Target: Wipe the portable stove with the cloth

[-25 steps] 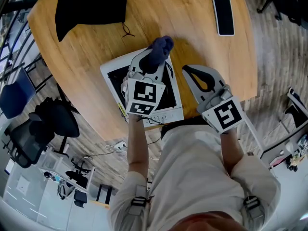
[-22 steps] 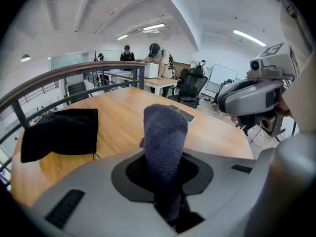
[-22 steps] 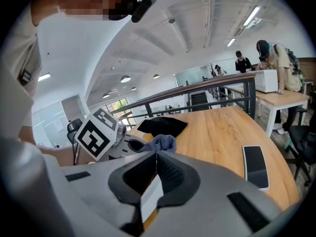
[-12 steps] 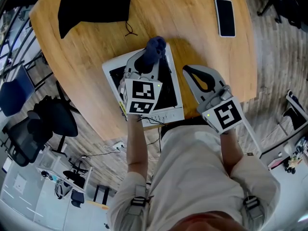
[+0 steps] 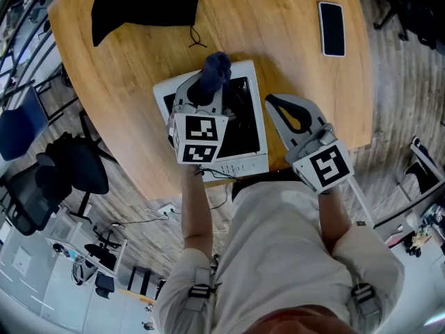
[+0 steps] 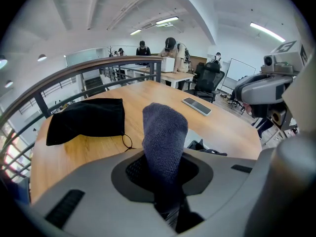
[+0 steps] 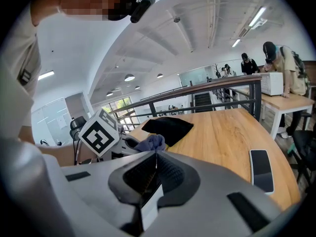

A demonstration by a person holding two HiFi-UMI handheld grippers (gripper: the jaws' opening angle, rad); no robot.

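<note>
**Wiping under way, most of the stove top yet to be judged**

We see the left gripper (image 5: pixel 207 88) clamped on the cloth (image 5: pixel 216 67). In the left gripper view the blue cloth (image 6: pixel 164 137) is pinched between the jaws and stands out ahead of them as a rolled wad. From the head view the wad sits over the far edge of the portable stove (image 5: pixel 238 165), toward its left half, and the gripper body lies across the stove's black top. We cannot tell whether the cloth is pressed on the surface or held just above it.

The right gripper (image 5: pixel 277 106) hangs just beside the stove's right side. Its jaws are closed together with nothing between them, as the right gripper view shows (image 7: pixel 155 157).

We judge the task to be in its middle. The cloth is in hand and at the stove, but no view shows which parts are wiped. The near strip with the white control panel and the right half of the top look untouched by the cloth now, so they are probably left to do.

Beyond the stove on the table (image 5: pixel 292 47) lie a black pouch (image 5: pixel 142 5) to the far left and a phone (image 5: pixel 333 28) to the far right, both well apart from it.
</note>
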